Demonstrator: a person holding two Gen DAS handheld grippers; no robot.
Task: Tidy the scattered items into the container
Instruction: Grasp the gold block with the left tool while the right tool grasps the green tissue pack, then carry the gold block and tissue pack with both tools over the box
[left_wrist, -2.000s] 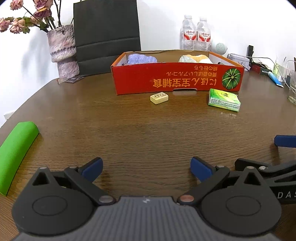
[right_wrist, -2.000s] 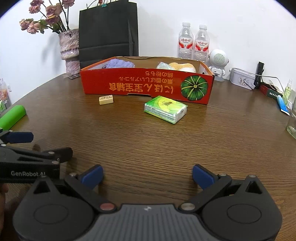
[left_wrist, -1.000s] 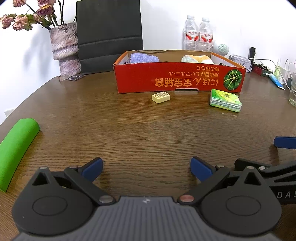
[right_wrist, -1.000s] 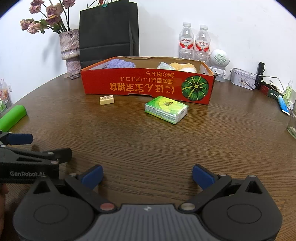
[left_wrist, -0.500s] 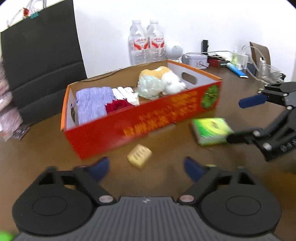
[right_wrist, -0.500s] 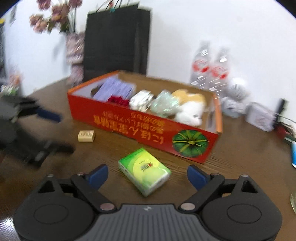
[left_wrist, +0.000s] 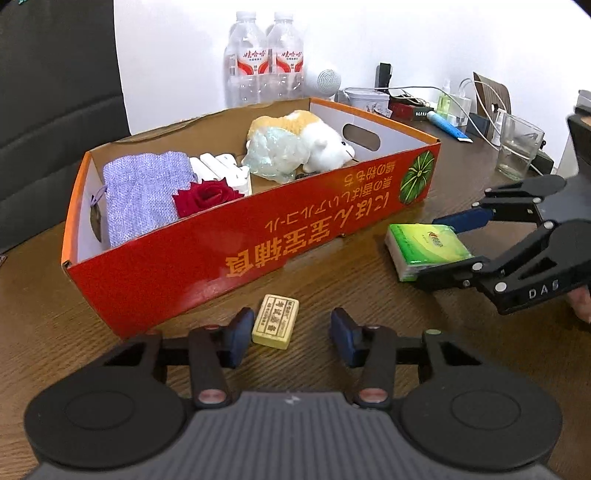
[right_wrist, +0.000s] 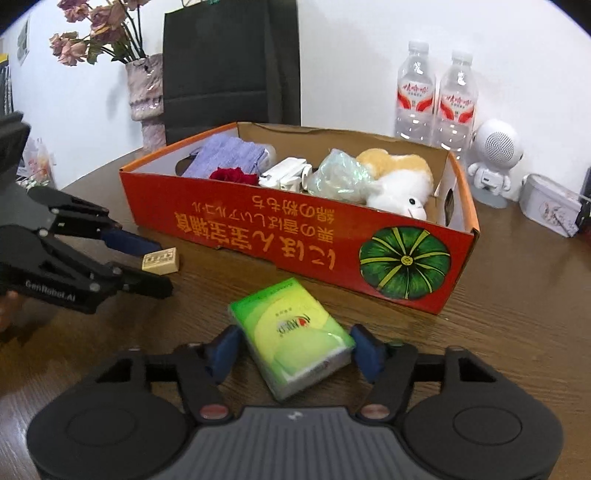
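Box mostly filled; tile & tissue pack left, each w/ a released gripper straddling it.

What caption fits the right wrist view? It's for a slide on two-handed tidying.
Right tongs open around a green tissue pack; left tongs straddle a small yellow block before the red box.

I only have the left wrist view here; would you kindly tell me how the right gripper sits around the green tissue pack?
Observer: The right gripper straddles the tissue pack, one blue pad at each side; jaws open, not clamped.
Operator: Thank you. Is the pack square to the fingers?
Observer: No, it lies skewed, its near corner by the right pad.
Operator: Anything left of the orange box that I cannot see?
Observer: A vase of dried pink flowers behind the box.
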